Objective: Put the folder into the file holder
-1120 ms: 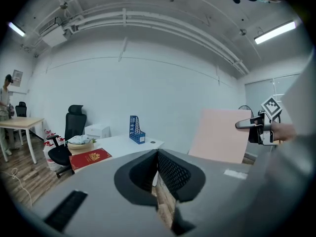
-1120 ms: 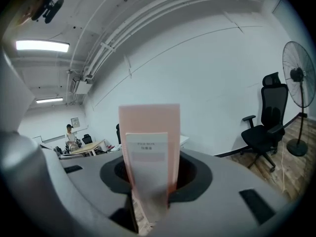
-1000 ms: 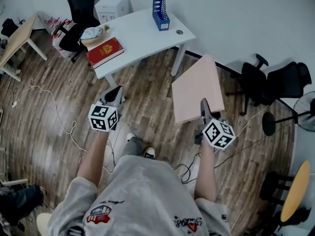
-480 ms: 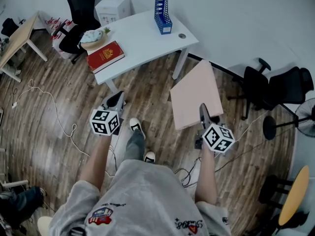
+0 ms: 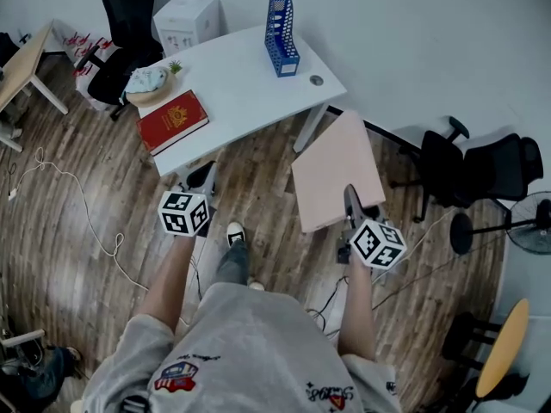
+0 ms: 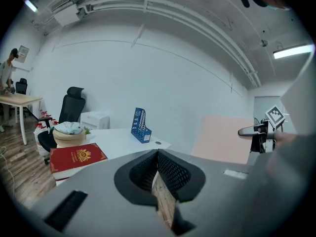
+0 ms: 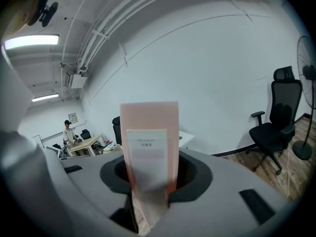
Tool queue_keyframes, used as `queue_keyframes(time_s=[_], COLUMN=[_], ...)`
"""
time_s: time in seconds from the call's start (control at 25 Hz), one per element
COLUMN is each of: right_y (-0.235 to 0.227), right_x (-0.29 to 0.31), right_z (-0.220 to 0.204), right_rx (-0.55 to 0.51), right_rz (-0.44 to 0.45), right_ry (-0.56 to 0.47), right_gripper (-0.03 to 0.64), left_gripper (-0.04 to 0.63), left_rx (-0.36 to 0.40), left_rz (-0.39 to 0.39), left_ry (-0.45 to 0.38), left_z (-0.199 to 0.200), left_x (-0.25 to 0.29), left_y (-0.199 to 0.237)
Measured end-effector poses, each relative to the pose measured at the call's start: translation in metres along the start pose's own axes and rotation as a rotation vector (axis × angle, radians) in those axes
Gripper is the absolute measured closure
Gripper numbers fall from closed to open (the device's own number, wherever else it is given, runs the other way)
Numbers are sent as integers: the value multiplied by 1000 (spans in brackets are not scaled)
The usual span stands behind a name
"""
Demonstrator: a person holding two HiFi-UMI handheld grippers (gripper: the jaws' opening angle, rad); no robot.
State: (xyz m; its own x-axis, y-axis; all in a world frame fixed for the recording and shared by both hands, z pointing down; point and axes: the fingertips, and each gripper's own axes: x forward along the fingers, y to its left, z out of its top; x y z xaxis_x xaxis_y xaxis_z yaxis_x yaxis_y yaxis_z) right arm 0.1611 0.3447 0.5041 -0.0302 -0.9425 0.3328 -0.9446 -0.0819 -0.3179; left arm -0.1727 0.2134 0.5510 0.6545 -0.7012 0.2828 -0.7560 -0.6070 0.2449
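We are grasping folder (image 5: 336,166) in right gripper (image 5: 347,198) at 1 o'clock; left gripper (image 5: 200,176) hanging clenched, empty; holder (image 5: 281,24) standing at 12 o'clock on table (image 5: 241,84).

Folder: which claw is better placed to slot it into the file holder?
Right. The right claw grips the pink folder; the left claw is shut, empty. The file holder stands ahead.

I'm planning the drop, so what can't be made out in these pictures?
- Print on the label of the folder: right gripper view, too small and blurred.
- Inside of the file holder: head view, too small, hidden by its own walls.
- What lies in the bowl: head view, too small.
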Motion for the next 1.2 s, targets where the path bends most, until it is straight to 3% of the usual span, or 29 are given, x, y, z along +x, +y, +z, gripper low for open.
queue_keyframes(time_s=[0.4, 0.64, 0.88, 1.2], right_y=[29, 55, 93, 168], right_x=[128, 192, 267, 368], right_z=[72, 101, 108, 112], right_rx=[-56, -97, -103, -190], right_rz=[-29, -7, 78, 252], right_ry=[-12, -32, 0, 60], right_gripper=[463, 463, 463, 463], left_gripper=[589, 589, 589, 589], left_rx=[-22, 2, -13, -83], left_rz=[-69, -82, -3, 176], left_ry=[-1, -2, -5, -15], left_z=[74, 101, 111, 110], left_x=[126, 165, 166, 142], left_y=[82, 124, 185, 277])
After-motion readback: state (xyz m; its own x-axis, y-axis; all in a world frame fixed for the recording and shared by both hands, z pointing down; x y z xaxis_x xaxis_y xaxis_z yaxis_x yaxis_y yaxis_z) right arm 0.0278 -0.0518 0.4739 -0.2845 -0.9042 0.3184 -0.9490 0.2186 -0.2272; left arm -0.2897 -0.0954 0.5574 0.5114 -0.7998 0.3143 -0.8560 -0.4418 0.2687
